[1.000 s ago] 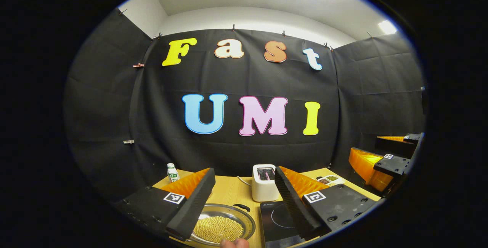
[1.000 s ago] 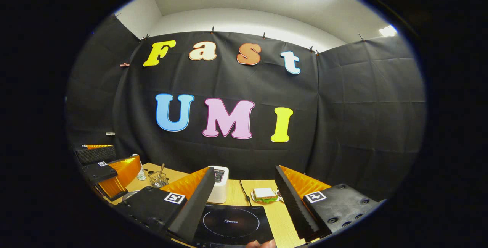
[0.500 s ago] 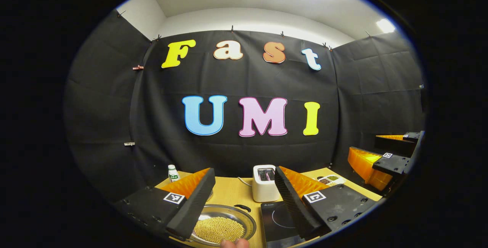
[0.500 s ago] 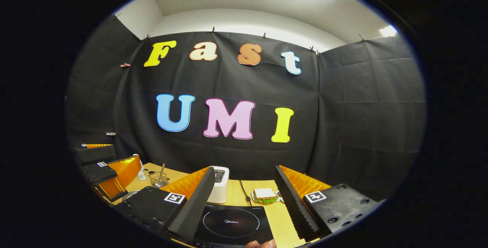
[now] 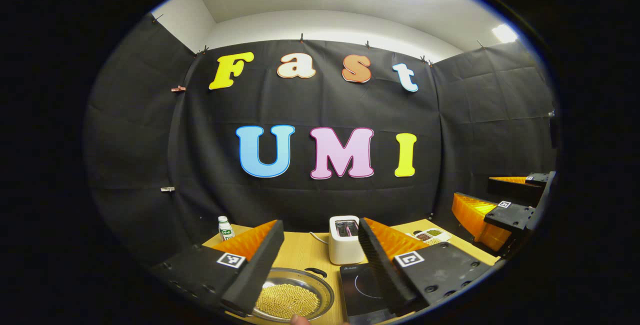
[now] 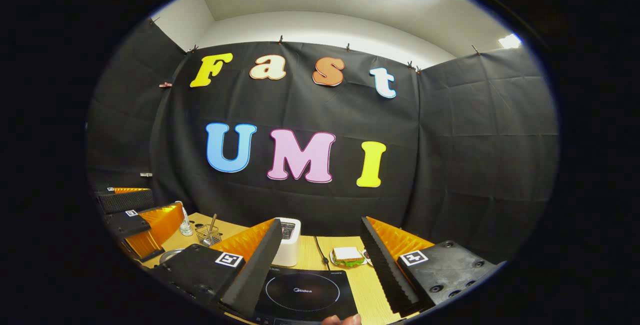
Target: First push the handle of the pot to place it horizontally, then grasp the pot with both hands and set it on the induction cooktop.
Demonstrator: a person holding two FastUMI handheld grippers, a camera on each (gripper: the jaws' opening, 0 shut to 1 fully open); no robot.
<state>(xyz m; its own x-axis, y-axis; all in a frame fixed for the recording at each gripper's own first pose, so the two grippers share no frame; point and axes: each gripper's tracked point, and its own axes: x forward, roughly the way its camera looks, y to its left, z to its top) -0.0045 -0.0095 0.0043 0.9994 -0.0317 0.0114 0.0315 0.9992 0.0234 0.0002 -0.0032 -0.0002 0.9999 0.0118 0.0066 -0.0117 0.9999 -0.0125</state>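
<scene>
1. Left gripper view, far left: a small white bottle with a green label (image 5: 225, 228) stands upright at the back left corner of the pale wooden table (image 5: 300, 250).
2. Your left gripper (image 5: 320, 265) hangs above the table with its fingers spread wide and nothing between them.
3. Below and between those fingers sits the round, shallow stainless-steel pot (image 5: 292, 299), on the table left of the cooktop. It is filled with small yellow beads. One short black handle (image 5: 316, 271) shows at its far rim; its tilt cannot be judged from here.
4. Just right of the pot lies the flat black induction cooktop (image 5: 359, 290), apart from the pot, with bare table between them.
5. Behind the cooktop stands a white two-slot toaster (image 5: 345, 240).
6. Farther right, a white divided tray of grains (image 5: 431, 236) rests near the table's back right corner.
7. At the far right edge your right gripper (image 5: 505, 207) hovers beside the table, well apart from the pot.
8. Right gripper view, left edge: your left gripper (image 6: 132, 220) is in the air, above the pot's rim (image 6: 170, 255).
9. A wire basket holding a stick (image 6: 207, 234) stands behind it.
10. Your right gripper (image 6: 320, 265) is wide open and empty above the cooktop (image 6: 305, 292).
11. A sandwich on a white plate (image 6: 347, 256) lies right of the toaster (image 6: 289, 247).
</scene>
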